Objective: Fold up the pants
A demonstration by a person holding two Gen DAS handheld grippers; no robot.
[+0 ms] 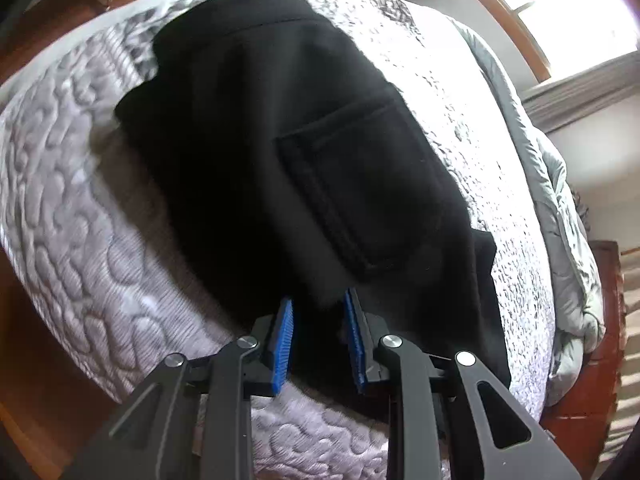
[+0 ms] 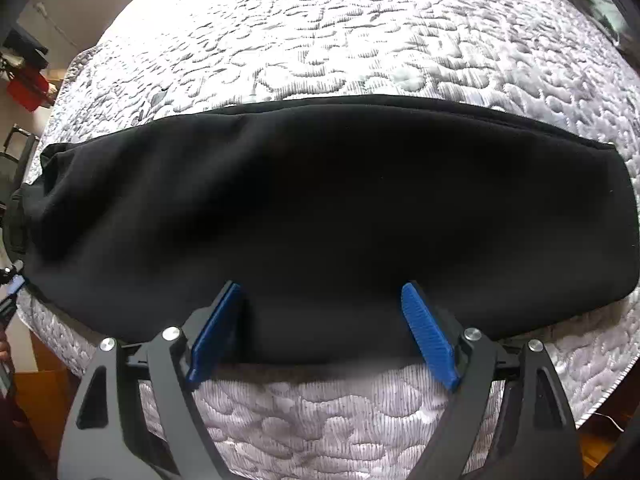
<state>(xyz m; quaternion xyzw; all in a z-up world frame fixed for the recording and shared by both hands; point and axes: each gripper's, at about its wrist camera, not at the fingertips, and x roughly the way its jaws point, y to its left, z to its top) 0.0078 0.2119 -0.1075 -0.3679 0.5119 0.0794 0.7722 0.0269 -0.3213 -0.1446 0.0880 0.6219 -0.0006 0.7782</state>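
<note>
i see the black pants (image 2: pixel 320 216) lying flat on the quilted mattress (image 2: pixel 340 40), folded into a long band that runs side to side in the right wrist view, with its near edge close to the mattress edge and a wide stretch of bare quilt beyond its far edge. in the left wrist view the same pants (image 1: pixel 248 152) run away from me, a patch pocket (image 1: pixel 360 188) facing up, with open quilt on both sides.

my left gripper (image 1: pixel 318 340) has its blue pads a narrow gap apart over the near end of the cloth; black fabric shows between them, but the pads do not press on it. my right gripper (image 2: pixel 322 332) stands wide apart over the near long edge, holding nothing, cloth showing between the pads.

a grey comforter (image 1: pixel 576 208) is bunched along the far side of the mattress, a bright window (image 1: pixel 580 12) behind it. wooden floor (image 1: pixel 24 432) shows past the mattress edge, and a red object (image 2: pixel 26 92) sits at the room's side, well apart.
</note>
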